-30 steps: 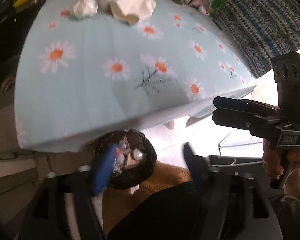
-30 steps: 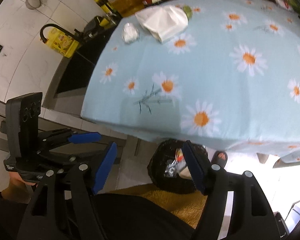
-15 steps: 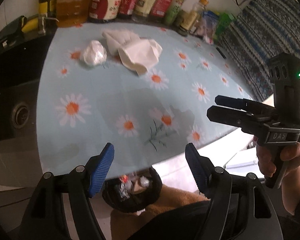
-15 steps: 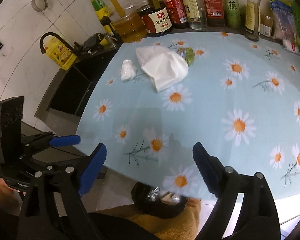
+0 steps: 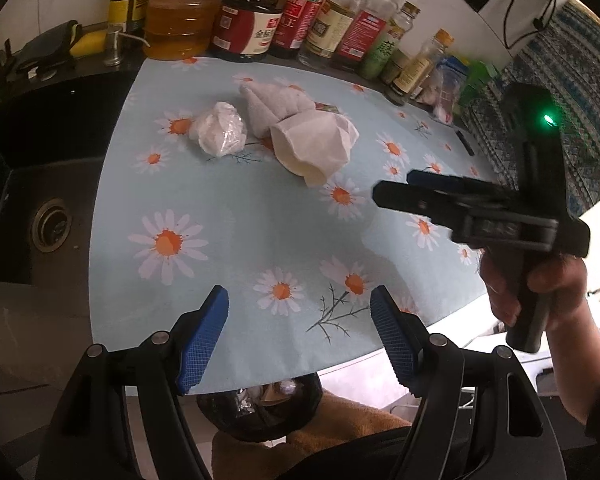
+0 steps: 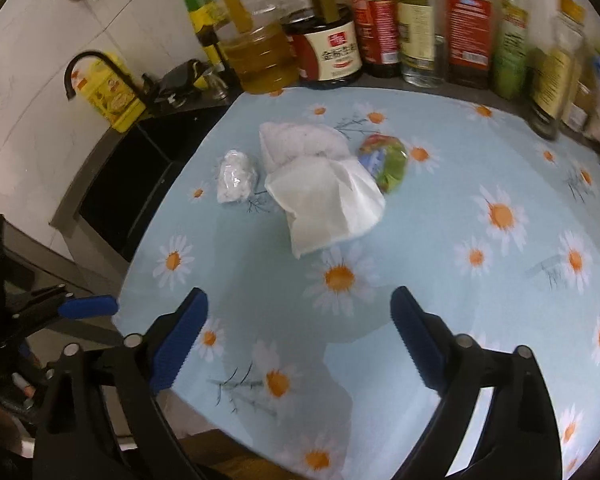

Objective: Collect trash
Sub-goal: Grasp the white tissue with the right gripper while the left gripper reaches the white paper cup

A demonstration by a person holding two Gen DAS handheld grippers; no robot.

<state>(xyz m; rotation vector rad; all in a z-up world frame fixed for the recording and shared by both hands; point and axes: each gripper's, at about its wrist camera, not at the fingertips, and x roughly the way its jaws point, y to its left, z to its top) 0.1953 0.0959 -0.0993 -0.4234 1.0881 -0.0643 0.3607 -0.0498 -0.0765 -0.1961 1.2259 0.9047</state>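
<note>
Two empty grippers hover: right gripper [image 6: 298, 322], fingers opening wide, sits nearer the white tissue [image 6: 326, 202] ahead; left gripper [image 5: 298, 334] half-open.

Our left gripper [image 5: 300, 334] stands open and empty; our right gripper [image 6: 300, 330] is opening, nothing between its jaws.

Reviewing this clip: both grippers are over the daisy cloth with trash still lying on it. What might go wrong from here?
The tissue overlaps the towel wad and touches the green wrapper, so the right gripper, its empty jaws opening, may take several pieces or drop one. The bin sits mostly hidden under the table edge, so drops could miss. Bottles stand close behind.
</note>
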